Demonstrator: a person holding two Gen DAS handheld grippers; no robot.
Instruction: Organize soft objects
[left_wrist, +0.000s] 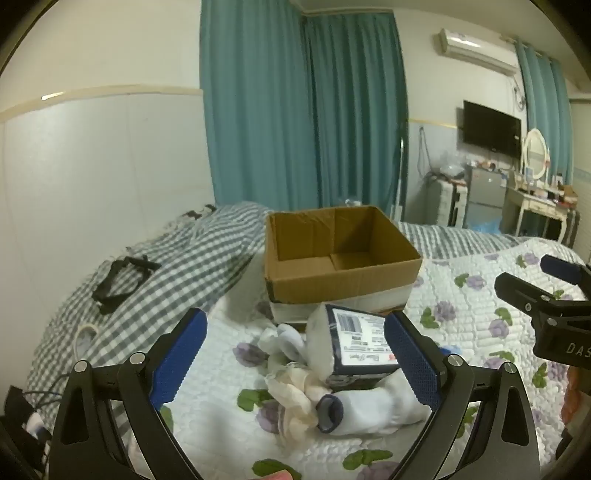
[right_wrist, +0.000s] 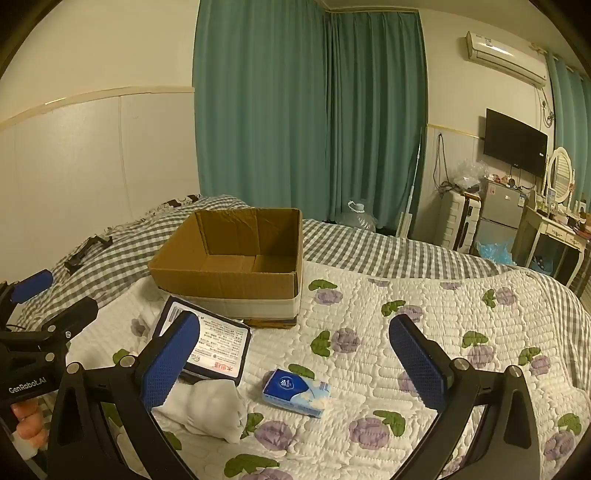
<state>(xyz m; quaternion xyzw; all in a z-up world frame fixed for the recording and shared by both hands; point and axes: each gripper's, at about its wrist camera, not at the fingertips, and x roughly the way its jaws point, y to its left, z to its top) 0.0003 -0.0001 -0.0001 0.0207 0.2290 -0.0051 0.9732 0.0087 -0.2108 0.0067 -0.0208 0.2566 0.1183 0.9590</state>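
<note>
An open cardboard box (left_wrist: 343, 280) stands on the bed; it also shows in the right wrist view (right_wrist: 229, 284). In front of it lie a labelled white-and-navy pack (left_wrist: 354, 339), white socks (left_wrist: 369, 406) and crumpled cream cloth (left_wrist: 295, 391). My left gripper (left_wrist: 295, 362) is open above this pile, touching nothing. In the right wrist view the pack (right_wrist: 218, 339) and a white sock bundle (right_wrist: 207, 406) lie at left, and a blue tissue packet (right_wrist: 295, 391) lies between the fingers of my open right gripper (right_wrist: 295, 362), below them.
A floral quilt (right_wrist: 406, 332) covers the bed, with a grey checked blanket (left_wrist: 177, 266) behind it and a black frame (left_wrist: 118, 280) on it. Teal curtains, a TV, a fridge and a dressing table stand beyond the bed.
</note>
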